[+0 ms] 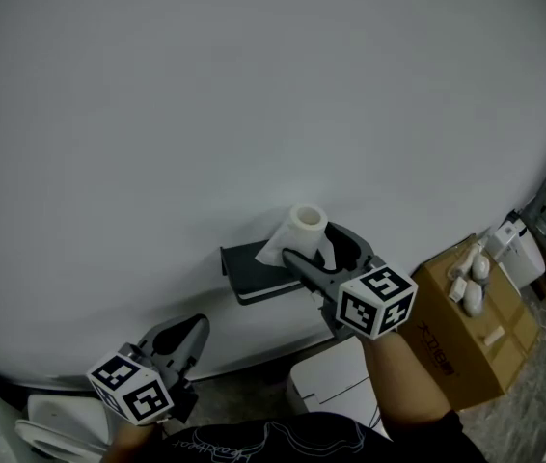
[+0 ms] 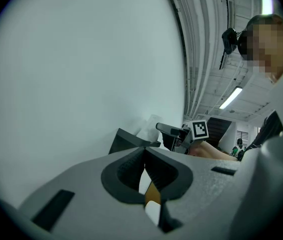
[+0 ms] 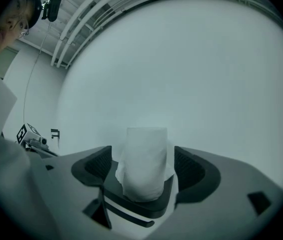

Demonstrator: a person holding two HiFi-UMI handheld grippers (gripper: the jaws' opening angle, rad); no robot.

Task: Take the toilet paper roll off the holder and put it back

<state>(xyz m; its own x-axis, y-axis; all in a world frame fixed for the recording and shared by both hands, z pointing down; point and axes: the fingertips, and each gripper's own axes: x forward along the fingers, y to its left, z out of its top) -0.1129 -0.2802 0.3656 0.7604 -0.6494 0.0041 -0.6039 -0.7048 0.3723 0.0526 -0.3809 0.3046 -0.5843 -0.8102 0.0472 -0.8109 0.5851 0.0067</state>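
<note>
A white toilet paper roll (image 1: 308, 226) stands upright on a dark holder (image 1: 252, 270) fixed to the white wall, with a loose sheet hanging at its left. My right gripper (image 1: 323, 249) is open, one jaw on each side of the roll. In the right gripper view the roll (image 3: 144, 163) fills most of the gap between the pads, above the holder (image 3: 140, 206), and small slits remain beside it. My left gripper (image 1: 194, 330) hangs low at the left, away from the holder, shut and empty. Its jaws meet at the tip (image 2: 144, 154).
A brown cardboard box (image 1: 461, 340) with white items on top sits at the lower right. A white container (image 1: 336, 382) stands below the holder. More white objects (image 1: 51, 422) lie at the bottom left. The plain wall (image 1: 254, 95) fills the rest.
</note>
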